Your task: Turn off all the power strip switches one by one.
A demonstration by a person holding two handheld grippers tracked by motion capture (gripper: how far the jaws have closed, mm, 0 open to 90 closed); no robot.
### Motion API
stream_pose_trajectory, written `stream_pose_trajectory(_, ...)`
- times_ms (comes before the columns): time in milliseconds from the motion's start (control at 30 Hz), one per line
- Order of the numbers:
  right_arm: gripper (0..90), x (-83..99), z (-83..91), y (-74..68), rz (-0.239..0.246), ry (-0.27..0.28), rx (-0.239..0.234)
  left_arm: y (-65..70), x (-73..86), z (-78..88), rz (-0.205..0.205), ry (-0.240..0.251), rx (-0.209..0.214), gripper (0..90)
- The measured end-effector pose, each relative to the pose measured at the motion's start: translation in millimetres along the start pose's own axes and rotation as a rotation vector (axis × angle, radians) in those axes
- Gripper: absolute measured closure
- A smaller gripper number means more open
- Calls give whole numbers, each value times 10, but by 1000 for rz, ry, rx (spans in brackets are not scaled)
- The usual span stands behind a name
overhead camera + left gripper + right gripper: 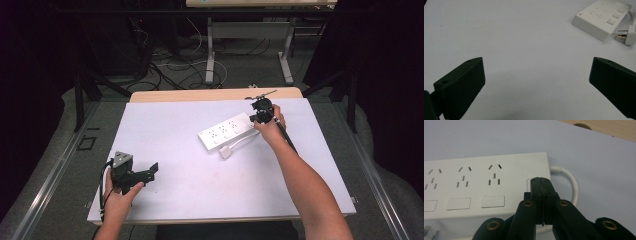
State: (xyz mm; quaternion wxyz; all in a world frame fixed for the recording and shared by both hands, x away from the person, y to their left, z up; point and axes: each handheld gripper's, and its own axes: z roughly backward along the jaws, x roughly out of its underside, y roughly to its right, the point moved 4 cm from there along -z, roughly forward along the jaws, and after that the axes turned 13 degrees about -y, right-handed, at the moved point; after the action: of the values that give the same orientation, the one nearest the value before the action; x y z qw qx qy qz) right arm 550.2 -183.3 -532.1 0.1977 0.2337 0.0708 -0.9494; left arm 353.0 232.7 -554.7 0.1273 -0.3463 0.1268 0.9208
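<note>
A white power strip point(227, 131) lies slantwise on the white table point(170, 200), its white plug point(226, 152) beside it on the near side. My right gripper point(255, 117) is at the strip's far right end. In the right gripper view its jaws point(540, 180) are shut with nothing between them, their tips over the strip's top point(486, 185) at the cable end, beside a row of rectangular buttons. The cable point(571, 182) loops out just past them. My left gripper point(150, 172) rests near the front left, its jaws point(536, 65) wide open over bare table, with the strip point(602, 18) and plug point(630, 35) far off.
A wooden edge point(215, 94) borders the table's far side. Beyond it are another table's legs point(210, 55) and loose cables point(170, 70) on the floor. A dark frame post point(79, 100) stands at the left.
</note>
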Motion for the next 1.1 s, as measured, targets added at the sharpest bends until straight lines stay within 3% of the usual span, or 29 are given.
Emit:
stream_pose_trajectory(567, 900, -9, -199, 28, -39, -18, -5, -9, 11, 3, 2, -4, 0, 4)
stream_pose_trajectory(1100, 900, -6, -273, 53, -27, -6, -3, 1, 26, 0, -1, -13, -1, 4)
